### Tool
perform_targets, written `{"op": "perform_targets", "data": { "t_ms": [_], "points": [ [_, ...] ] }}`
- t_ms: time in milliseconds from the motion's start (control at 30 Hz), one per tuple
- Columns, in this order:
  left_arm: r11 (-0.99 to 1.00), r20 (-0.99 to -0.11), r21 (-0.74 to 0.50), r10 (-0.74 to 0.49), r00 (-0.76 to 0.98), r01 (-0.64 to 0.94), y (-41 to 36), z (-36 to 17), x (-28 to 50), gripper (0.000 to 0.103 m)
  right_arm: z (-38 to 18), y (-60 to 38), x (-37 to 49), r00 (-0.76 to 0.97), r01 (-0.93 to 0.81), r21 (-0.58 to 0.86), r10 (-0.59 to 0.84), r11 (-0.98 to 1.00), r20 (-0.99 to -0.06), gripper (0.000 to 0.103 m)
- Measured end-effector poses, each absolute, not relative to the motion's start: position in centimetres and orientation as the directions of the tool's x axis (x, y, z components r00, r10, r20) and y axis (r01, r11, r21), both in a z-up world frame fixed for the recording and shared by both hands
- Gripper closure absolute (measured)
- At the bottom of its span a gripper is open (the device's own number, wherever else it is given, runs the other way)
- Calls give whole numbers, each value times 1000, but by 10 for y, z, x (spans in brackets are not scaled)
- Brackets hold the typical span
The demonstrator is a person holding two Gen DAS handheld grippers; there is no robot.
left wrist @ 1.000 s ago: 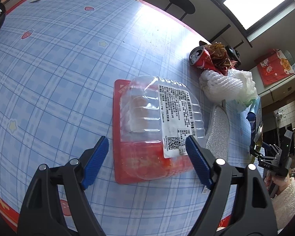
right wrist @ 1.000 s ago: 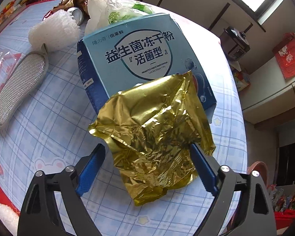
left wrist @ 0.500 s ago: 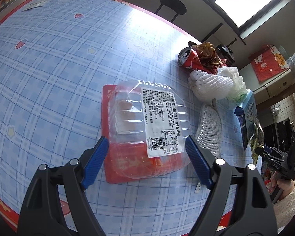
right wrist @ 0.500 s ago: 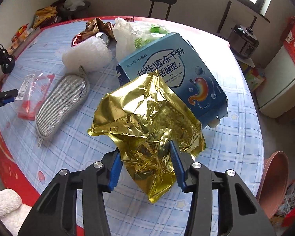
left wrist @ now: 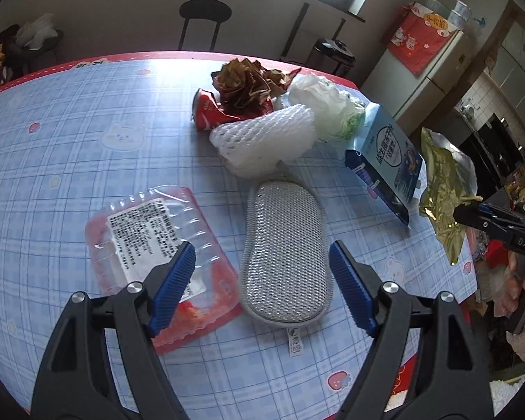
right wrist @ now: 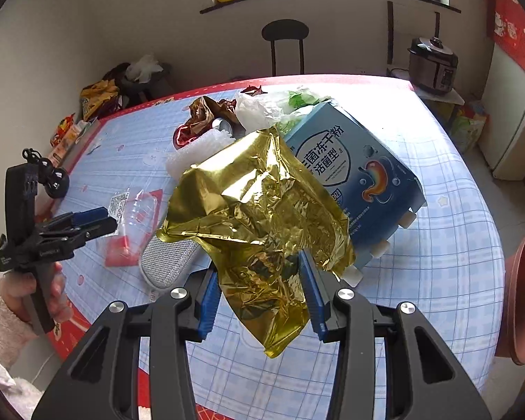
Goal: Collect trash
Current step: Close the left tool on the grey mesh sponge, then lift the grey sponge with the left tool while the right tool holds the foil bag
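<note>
My right gripper (right wrist: 257, 266) is shut on a crumpled gold foil bag (right wrist: 259, 217), which hangs lifted above the table in front of a blue box (right wrist: 360, 175). The left wrist view shows the same gold bag (left wrist: 441, 189) at the right edge, in the right gripper (left wrist: 472, 215). My left gripper (left wrist: 260, 255) is open and holds nothing. It hovers over a silver mesh pad (left wrist: 285, 245), with a clear plastic tray on a red base (left wrist: 150, 231) just to its left. Further back lie a white foam net (left wrist: 262, 140), a red can (left wrist: 206, 112), a brown wrapper (left wrist: 245, 84) and a white plastic bag (left wrist: 329, 105).
The table wears a blue checked cloth with a red rim (left wrist: 87, 66). A reddish-brown basin (right wrist: 521, 297) stands off the table's right edge. A black chair (right wrist: 285, 35) and a cooker (right wrist: 434, 66) stand behind. A hand in a white fleece sleeve (right wrist: 3, 315) holds the left gripper.
The right gripper closed on the gold foil bag and raised it off the table. The left gripper swung right, from over the plastic tray to over the silver mesh pad, still open.
</note>
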State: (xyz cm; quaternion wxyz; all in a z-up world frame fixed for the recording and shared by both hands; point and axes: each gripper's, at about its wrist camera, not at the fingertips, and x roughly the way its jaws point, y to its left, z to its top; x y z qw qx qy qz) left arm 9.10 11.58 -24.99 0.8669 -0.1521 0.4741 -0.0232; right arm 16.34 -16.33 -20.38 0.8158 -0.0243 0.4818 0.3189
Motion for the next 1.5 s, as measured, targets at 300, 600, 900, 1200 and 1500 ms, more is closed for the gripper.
{"op": "perform_targets", "data": {
  "t_ms": [300, 600, 900, 1200, 1500],
  "points": [
    [955, -858, -293, -242, 453, -45, 94, -284, 148, 26, -210, -192, 155, 360, -490, 273, 477, 828, -802, 61],
    [982, -914, -186, -162, 372, -28, 86, -309, 173, 37, -213, -225, 148, 388, -433, 280, 458, 857, -800, 61],
    [984, -912, -176, -160, 379, -7, 74, -309, 150, 59, -214, -227, 149, 391, -429, 291, 466, 855, -793, 61],
    [947, -866, -321, -283, 412, -26, 81, -287, 130, 86, -208, -224, 147, 397, -445, 297, 483, 845, -780, 61],
    [905, -811, -418, -412, 414, 82, 31, -259, 129, 85, -221, -224, 145, 370, -426, 311, 478, 849, -797, 61]
  ]
}}
